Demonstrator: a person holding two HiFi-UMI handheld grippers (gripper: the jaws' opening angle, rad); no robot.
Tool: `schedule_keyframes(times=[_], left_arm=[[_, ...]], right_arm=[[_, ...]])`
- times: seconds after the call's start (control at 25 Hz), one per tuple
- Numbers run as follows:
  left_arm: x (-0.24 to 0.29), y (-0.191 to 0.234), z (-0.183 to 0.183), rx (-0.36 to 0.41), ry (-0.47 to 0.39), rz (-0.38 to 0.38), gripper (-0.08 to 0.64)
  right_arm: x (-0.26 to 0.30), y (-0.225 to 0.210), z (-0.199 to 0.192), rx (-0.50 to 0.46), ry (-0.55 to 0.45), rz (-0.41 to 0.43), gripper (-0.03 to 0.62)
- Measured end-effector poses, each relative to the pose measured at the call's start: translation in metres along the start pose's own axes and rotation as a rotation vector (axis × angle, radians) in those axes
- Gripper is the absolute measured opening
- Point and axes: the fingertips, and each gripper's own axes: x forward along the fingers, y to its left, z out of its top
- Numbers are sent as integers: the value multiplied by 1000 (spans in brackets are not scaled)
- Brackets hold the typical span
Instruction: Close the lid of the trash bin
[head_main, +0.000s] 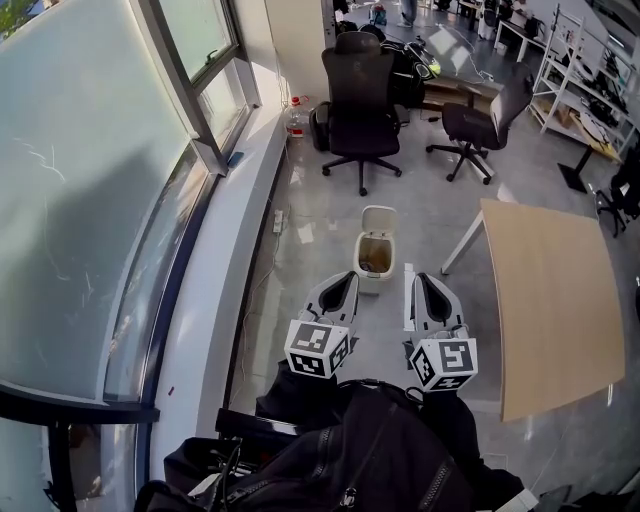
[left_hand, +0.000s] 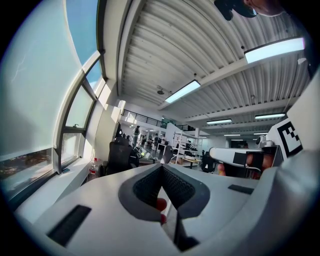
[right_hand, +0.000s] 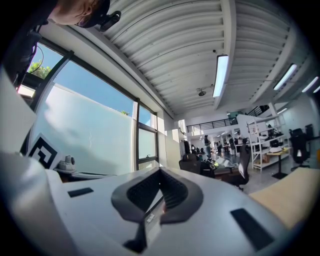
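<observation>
A small white trash bin (head_main: 374, 262) stands on the grey floor ahead of me, its lid (head_main: 380, 219) raised upright at the back and the inside showing. Both grippers are held level, side by side, short of the bin and apart from it. The left gripper (head_main: 349, 278) points at the bin's left side and its jaws meet with nothing between them (left_hand: 161, 167). The right gripper (head_main: 413, 276) sits just right of the bin, jaws also shut and empty (right_hand: 160, 171). The bin is hidden in both gripper views.
A light wooden table (head_main: 550, 300) stands close on the right. A window wall and its sill (head_main: 215, 290) run along the left, with a power strip (head_main: 278, 221) on the floor beside them. Two black office chairs (head_main: 360, 100) (head_main: 475, 125) and shelves (head_main: 590, 80) stand beyond the bin.
</observation>
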Motion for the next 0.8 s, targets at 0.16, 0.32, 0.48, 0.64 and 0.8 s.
schedule_keyframes(times=[0.16, 0.32, 0.48, 0.64, 0.8], left_arm=[[-7, 9, -9, -9, 25, -5, -5], [-19, 16, -22, -14, 60, -15, -5], [-27, 26, -30, -21, 74, -21, -5], [-28, 33, -41, -42, 94, -22, -5], [-20, 32, -45, -53, 104, -39, -5]], right_arm=[[2, 9, -11, 12, 24, -10, 3], [-1, 19, -25, 34, 49, -30, 3], [-1, 30, -36, 38, 63, -41, 3], [-1, 34, -45, 35, 88, -48, 3], [3, 29, -47, 31, 96, -56, 3]])
